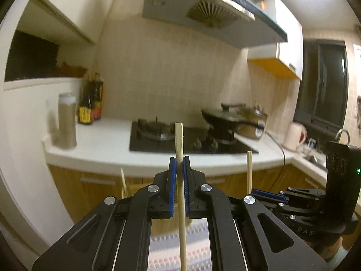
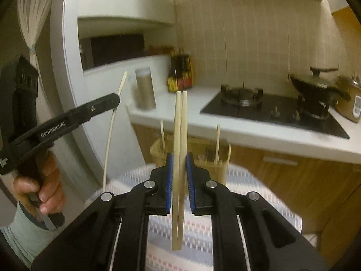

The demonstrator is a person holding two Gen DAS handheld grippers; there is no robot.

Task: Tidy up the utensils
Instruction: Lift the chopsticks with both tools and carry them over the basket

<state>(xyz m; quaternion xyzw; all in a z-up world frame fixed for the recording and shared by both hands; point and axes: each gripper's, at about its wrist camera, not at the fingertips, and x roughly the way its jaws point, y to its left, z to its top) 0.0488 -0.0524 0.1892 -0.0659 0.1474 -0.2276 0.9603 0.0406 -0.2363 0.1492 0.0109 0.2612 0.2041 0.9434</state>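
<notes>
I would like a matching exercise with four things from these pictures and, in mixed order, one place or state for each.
Things:
1. left gripper
2. right gripper
3. wok
4. sauce bottles

States or places:
A. on the stove, lid on
B. shut on two chopsticks
C. on the counter by the wall
D. shut on one chopstick

Pairs: 1-D, 2-B, 3-A, 4-C

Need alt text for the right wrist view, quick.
The right gripper is shut on a pair of chopsticks held upright above a striped cloth. At left, the left gripper holds one chopstick; a stove is behind.
</notes>
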